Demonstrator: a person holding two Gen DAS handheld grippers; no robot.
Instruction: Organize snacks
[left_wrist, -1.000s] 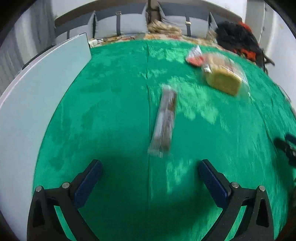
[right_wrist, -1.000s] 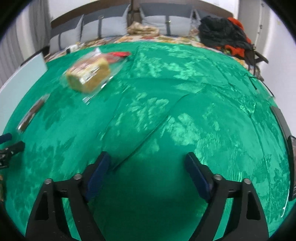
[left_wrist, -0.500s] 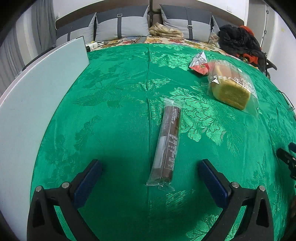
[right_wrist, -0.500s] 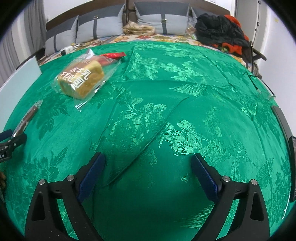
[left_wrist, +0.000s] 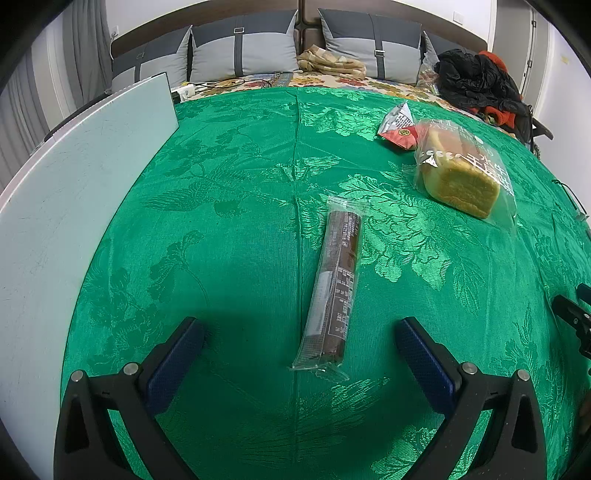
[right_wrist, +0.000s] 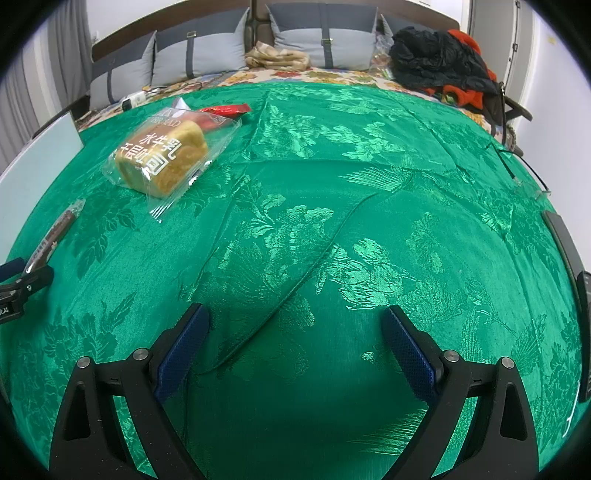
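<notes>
In the left wrist view a pale blue-grey board (left_wrist: 74, 206) fills the left side of the frame, lying along the edge of the green patterned cloth (left_wrist: 221, 221); the left gripper (left_wrist: 299, 334) sits at the bottom, its blue-padded jaws spread wide and released, with nothing pressed between them; the long brown snack bar (left_wrist: 338, 280) in its clear wrapper lies on the cloth just above the middle of the frame's lower half, its near end reaching into the gap between the jaws without touching either pad; in the upper right a small red and grey packet (left_wrist: 397, 127) lies just beside the bagged bread loaf (left_wrist: 461, 173), the loaf's bag overlapping it; a fingertip of the right gripper (left_wrist: 570, 314) shows at the right edge.

In the right wrist view part of the left gripper pokes in at the left edge, with the snack bar (right_wrist: 55, 232) just above it; the bread loaf (right_wrist: 162, 158) lies in the upper left, the red packet (right_wrist: 225, 109) partly tucked behind it; the right gripper (right_wrist: 295, 330) stands at the bottom centre, jaws fully apart and empty over bare, creased cloth (right_wrist: 369, 166); grey pillows (right_wrist: 207, 55) line the top, and a heap of black and orange clothing (right_wrist: 439, 62) sits in the upper right.
</notes>
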